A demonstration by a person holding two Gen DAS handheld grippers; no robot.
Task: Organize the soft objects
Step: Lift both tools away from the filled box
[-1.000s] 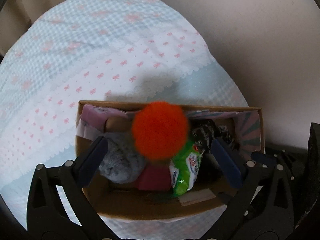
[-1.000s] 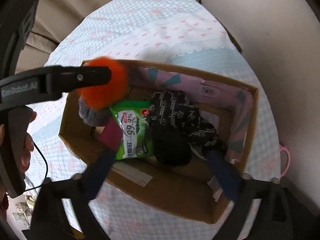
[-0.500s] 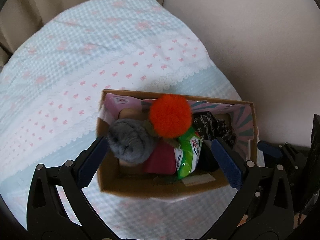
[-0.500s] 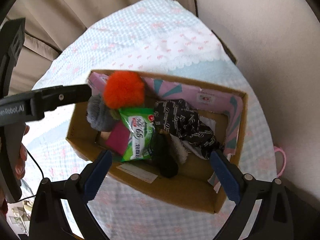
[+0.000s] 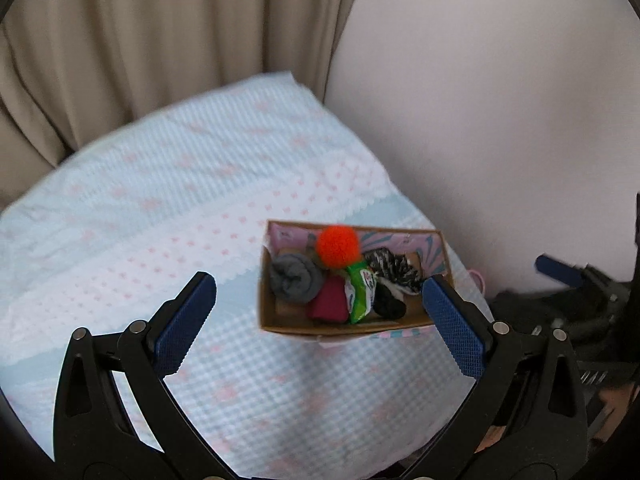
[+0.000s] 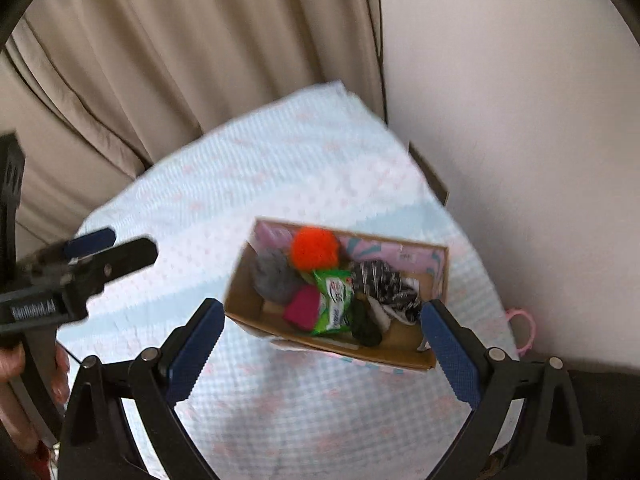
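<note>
The cardboard box of soft objects was seen right of centre on the blue checked cloth, the orange pompom at its top, while the left gripper and right gripper were held apart, empty.

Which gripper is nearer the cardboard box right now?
Right, narrowly. The right gripper hovers before the box, fingers framing its near corners; the left gripper hangs off to its left side, clear of it. Both are open, empty.
</note>
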